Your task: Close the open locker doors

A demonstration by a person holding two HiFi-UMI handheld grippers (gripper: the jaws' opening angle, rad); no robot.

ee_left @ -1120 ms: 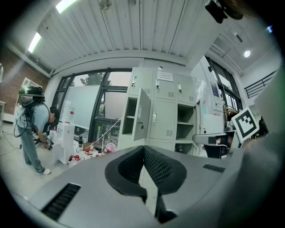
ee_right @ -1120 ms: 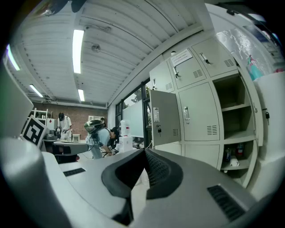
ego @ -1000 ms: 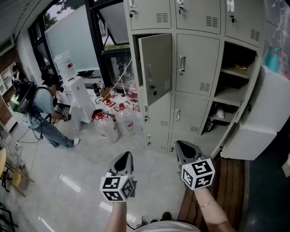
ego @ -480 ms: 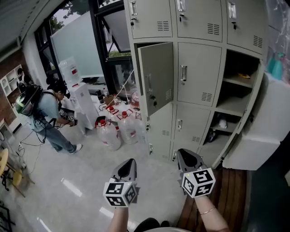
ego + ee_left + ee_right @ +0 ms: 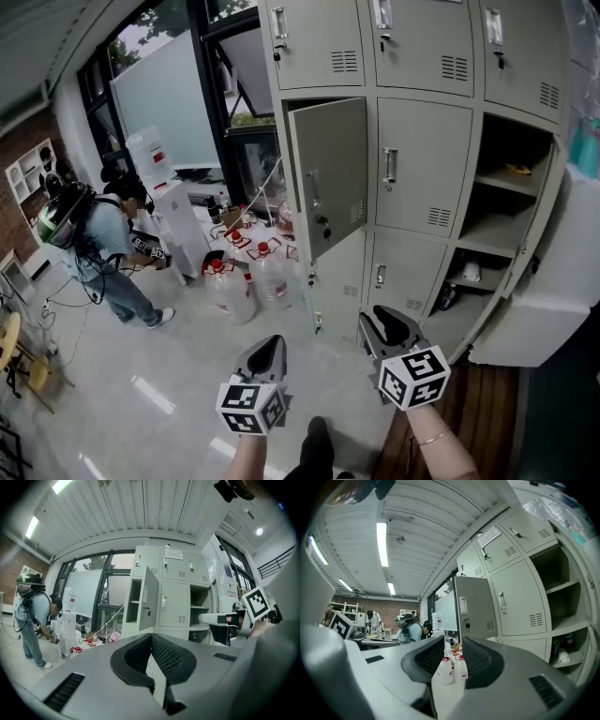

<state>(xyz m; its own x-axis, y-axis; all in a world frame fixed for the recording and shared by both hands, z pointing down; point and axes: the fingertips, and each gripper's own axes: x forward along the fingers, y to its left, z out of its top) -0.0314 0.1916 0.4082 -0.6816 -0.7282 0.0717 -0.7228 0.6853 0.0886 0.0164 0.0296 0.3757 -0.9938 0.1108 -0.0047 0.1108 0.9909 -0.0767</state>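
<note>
The grey locker bank [image 5: 412, 56] stands ahead. One middle-row door [image 5: 328, 173] at its left hangs half open; it also shows in the left gripper view as the open door [image 5: 149, 602] and in the right gripper view as the open door [image 5: 473, 606]. At the right, shelved compartments [image 5: 511, 187] stand open beside a large swung-out door [image 5: 553, 291]. My left gripper [image 5: 265, 354] is held level short of the lockers, its pads [image 5: 161, 653] meeting, empty. My right gripper [image 5: 389, 323] points at the lower lockers; its jaws have just been opening and nothing is between them [image 5: 453, 641].
Several large water bottles [image 5: 246, 281] stand on the floor left of the lockers, next to a white dispenser [image 5: 173, 220]. A person with a backpack [image 5: 103, 244] bends over at the left. A wooden floor strip [image 5: 487, 412] runs under the large door.
The lockers now sit lower and larger in the head view, and both grippers sit lower in it, still pointing at them. A shoe has appeared at the bottom edge.
</note>
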